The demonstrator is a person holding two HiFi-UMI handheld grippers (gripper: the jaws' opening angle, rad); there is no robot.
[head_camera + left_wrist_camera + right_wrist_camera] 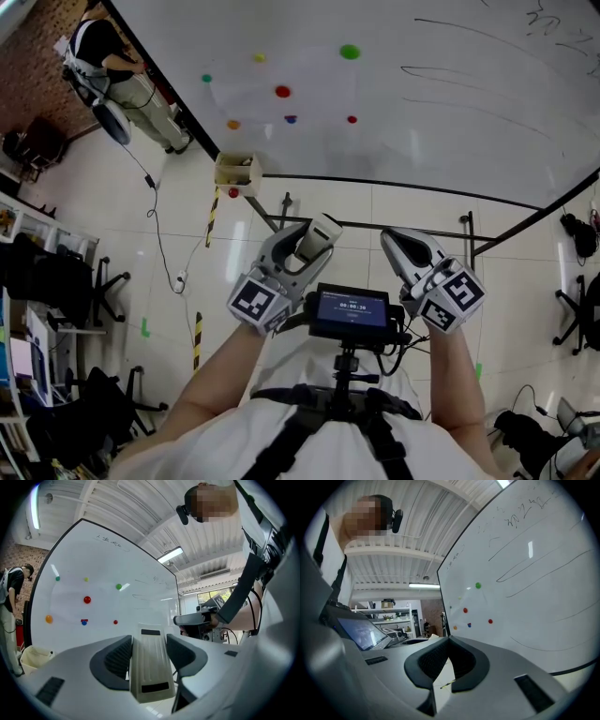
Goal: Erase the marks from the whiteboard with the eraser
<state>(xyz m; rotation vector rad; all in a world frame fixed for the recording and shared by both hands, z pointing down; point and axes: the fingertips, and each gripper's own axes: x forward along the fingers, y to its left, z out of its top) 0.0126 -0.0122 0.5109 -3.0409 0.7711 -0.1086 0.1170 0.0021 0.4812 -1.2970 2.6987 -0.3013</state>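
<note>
The eraser (149, 667) sits clamped between the jaws of my left gripper (307, 246), held up off the whiteboard (422, 141), below its lower edge in the head view. My right gripper (449, 641) is empty, its jaw tips pressed together. Thin drawn marks (469, 80) run across the board's right part; coloured magnets (282, 91) dot its left. A screen (352, 312) is mounted between my grippers. A person (112, 58) stands beyond the board's left end.

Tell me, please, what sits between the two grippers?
A black screen on a chest mount sits between the left gripper, shut on the eraser, and the shut right gripper, in the head view.
</note>
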